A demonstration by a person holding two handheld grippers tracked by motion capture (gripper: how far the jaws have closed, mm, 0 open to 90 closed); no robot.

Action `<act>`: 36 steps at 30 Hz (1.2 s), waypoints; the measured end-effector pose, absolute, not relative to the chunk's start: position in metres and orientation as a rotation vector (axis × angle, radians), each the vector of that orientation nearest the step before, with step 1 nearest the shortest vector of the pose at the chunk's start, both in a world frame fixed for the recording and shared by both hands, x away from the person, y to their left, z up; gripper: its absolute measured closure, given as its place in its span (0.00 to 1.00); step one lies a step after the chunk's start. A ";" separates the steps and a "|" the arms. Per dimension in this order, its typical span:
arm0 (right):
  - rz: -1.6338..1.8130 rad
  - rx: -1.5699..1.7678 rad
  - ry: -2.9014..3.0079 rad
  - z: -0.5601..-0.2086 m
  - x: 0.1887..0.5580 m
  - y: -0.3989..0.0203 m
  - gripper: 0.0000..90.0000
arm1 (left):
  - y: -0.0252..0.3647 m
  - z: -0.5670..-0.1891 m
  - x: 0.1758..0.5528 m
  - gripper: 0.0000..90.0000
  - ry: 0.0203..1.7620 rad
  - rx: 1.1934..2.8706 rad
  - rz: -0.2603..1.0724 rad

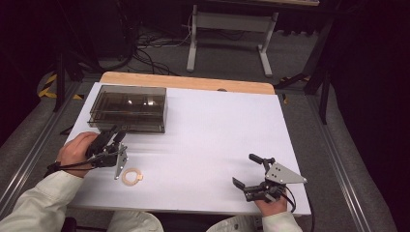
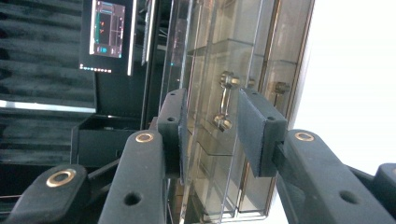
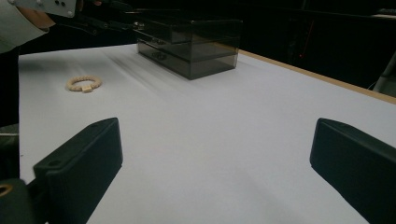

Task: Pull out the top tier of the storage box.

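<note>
A smoky see-through drawer box (image 1: 128, 108) stands at the far left of the white table (image 1: 217, 130). My left gripper (image 1: 116, 134) is at the box's front, turned on its side. In the left gripper view its jaws stand either side of a small metal drawer handle (image 2: 224, 100), with a gap on each side, so my left gripper (image 2: 215, 116) is open. A beige braided ring (image 1: 131, 176) lies on the table just right of my left hand. My right gripper (image 1: 244, 169) rests open near the front right edge, nothing between its pads (image 3: 84, 158).
The box (image 3: 191, 44) and the ring (image 3: 84, 84) lie far across the table from the right gripper. A wooden strip (image 1: 188, 81) borders the table's far edge. Beyond it are a desk frame (image 1: 227, 34) and cables on the floor. A lit monitor (image 2: 105, 35) glows behind the box.
</note>
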State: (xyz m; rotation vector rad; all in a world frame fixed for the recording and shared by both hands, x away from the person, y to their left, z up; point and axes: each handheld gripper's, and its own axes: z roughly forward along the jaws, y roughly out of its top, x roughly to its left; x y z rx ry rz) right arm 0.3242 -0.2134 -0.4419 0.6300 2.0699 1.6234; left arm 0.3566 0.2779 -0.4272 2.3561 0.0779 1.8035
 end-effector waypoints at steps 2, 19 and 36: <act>1.624 0.630 2.070 -0.442 0.324 -0.213 0.03 | 0.278 -0.426 0.355 0.71 0.078 2.349 1.805; 1.624 0.630 2.071 -0.442 0.324 -0.213 0.03 | 0.284 -0.403 0.349 0.61 0.228 2.241 1.502; 1.622 0.636 2.073 -0.442 0.325 -0.213 0.03 | 0.303 -0.375 0.355 0.46 0.406 2.128 1.104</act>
